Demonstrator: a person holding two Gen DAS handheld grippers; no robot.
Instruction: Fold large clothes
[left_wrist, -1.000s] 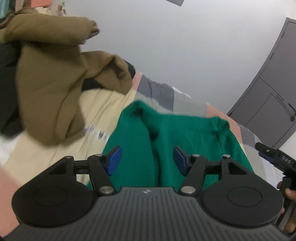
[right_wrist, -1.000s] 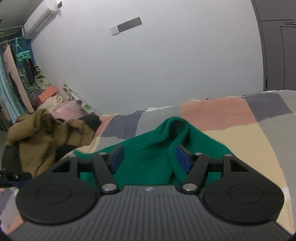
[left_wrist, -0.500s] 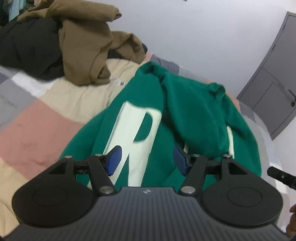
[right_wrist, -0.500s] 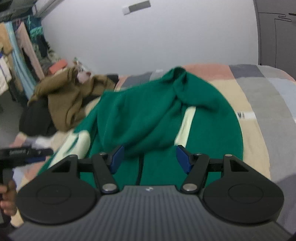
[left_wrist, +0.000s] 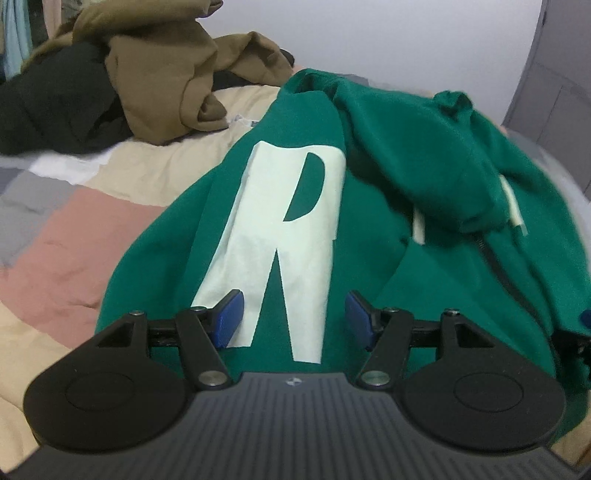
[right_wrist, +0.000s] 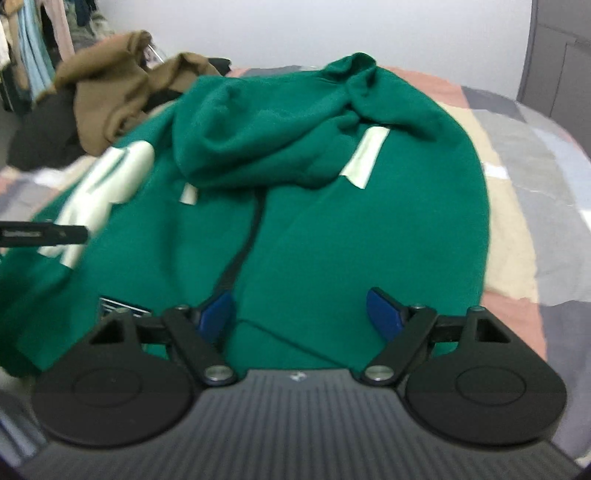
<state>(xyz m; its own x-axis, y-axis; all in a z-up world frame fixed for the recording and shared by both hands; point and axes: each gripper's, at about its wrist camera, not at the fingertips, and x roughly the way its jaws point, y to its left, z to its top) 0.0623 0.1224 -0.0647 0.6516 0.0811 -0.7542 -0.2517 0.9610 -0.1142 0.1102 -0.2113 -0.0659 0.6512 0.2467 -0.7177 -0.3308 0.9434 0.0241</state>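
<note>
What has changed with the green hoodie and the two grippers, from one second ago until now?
The green hoodie, bunched up before, now lies spread on the bed, its white letter R showing. The right gripper is opening wider over it, pressing nothing. The left gripper stayed open; the brown garment stayed piled behind.

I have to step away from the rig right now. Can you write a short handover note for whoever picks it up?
Left gripper: open, nothing gripped, over the green hoodie.
Right gripper: jaws opening, nothing gripped, over the hoodie's lower front.
Hoodie lies front up on the patchwork bedcover, hood flopped forward.
Brown garment heaped behind.
Done: hoodie laid out.
Left: all the folding.
</note>
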